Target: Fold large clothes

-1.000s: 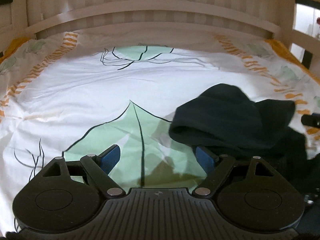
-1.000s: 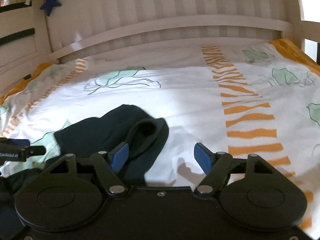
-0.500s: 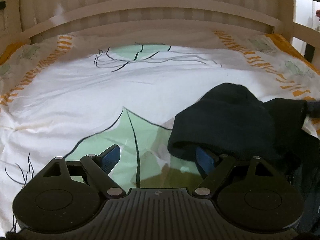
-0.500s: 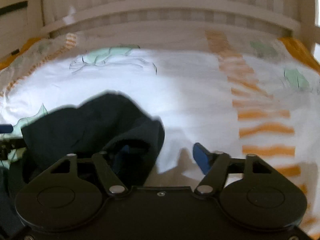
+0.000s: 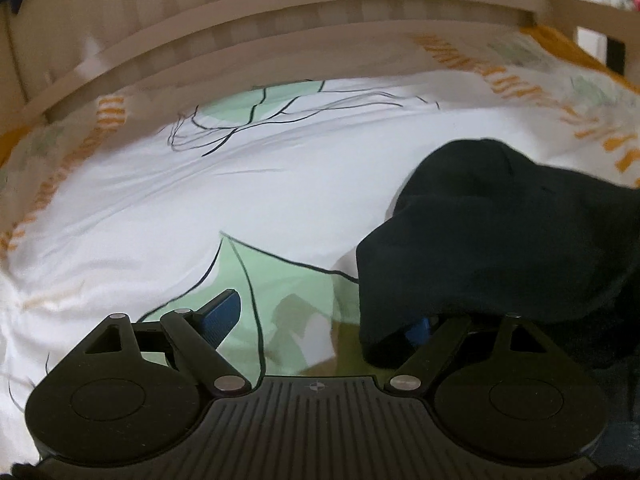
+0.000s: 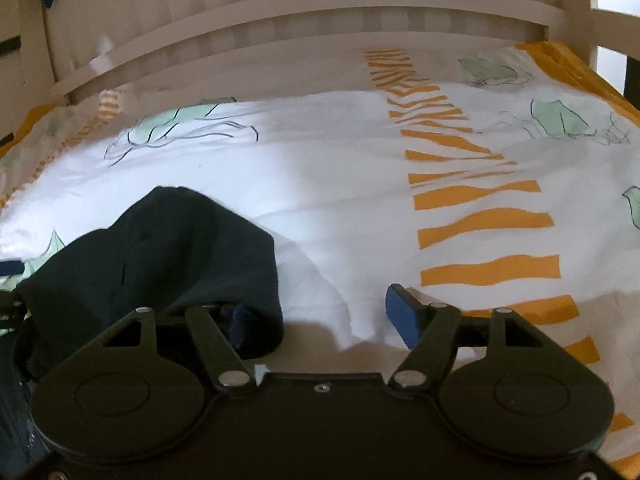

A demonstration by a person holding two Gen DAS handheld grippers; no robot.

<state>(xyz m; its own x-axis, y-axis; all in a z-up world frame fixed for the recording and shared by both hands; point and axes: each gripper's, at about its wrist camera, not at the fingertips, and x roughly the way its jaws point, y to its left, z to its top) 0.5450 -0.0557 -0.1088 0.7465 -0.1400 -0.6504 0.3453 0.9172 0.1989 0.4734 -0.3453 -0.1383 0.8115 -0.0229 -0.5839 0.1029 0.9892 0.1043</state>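
One dark garment point(image 5: 500, 232) on bed point(image 5: 240, 200), edges draped over 2 grippers: left gripper point(image 5: 324, 316) spread, right gripper point(image 6: 320, 316) opening.

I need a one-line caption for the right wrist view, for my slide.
Right gripper, jaws opening, one finger under the dark garment on a leaf-patterned duvet.

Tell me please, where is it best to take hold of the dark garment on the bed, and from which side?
Probably the thick rolled edge of the dark garment, near its bottom corner. It stands up from the duvet, so one finger can slide under. Come from the white side: the left gripper is open with that edge beside it.
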